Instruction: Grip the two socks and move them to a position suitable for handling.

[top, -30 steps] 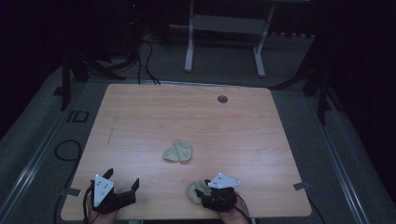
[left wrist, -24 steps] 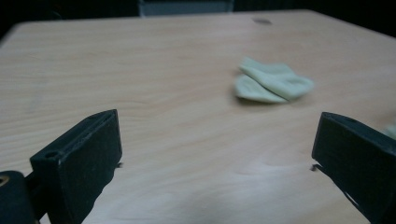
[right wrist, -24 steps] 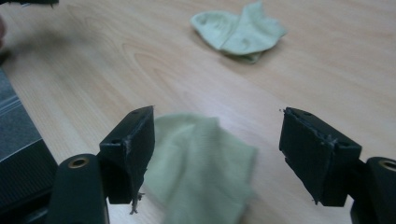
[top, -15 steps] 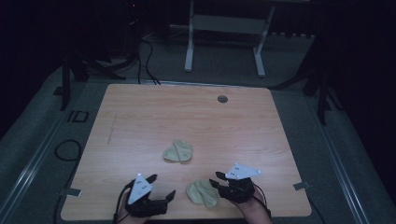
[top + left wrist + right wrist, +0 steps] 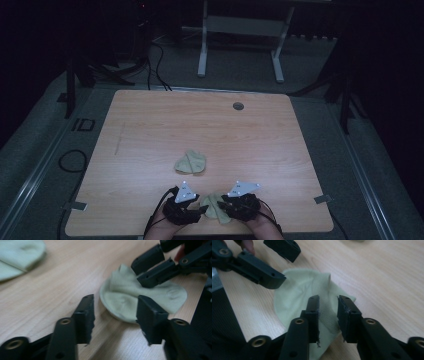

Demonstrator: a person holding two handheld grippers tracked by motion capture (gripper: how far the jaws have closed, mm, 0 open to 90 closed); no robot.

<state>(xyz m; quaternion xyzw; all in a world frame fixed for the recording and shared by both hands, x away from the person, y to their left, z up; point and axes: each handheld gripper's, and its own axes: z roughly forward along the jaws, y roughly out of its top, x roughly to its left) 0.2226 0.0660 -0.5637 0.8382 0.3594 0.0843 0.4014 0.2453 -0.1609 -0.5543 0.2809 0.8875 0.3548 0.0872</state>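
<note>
A pale green sock [image 5: 212, 205] lies flat near the table's front edge, between my two grippers. My right gripper [image 5: 223, 202] [image 5: 328, 312] has just been closing, and its pads now pinch the sock's ribbed cuff [image 5: 327, 315], which bunches into a raised fold. My left gripper [image 5: 201, 210] [image 5: 116, 315] has come in from the left. Its jaws have just been closing but stand apart, straddling the sock's near edge [image 5: 125, 297] without pressing it. A second pale green sock [image 5: 190, 162] [image 5: 17, 255] lies folded at the table's middle.
The wooden table [image 5: 150, 130] has a round grommet [image 5: 238, 106] near its far edge. Beyond it a white desk frame [image 5: 240, 30] stands on the grey floor, with cables [image 5: 155, 55] to its left. The person's hands enter at the bottom edge.
My left gripper slid right along the front edge to the near sock and its jaws narrowed. My right gripper shifted slightly and closed on the sock's cuff.
</note>
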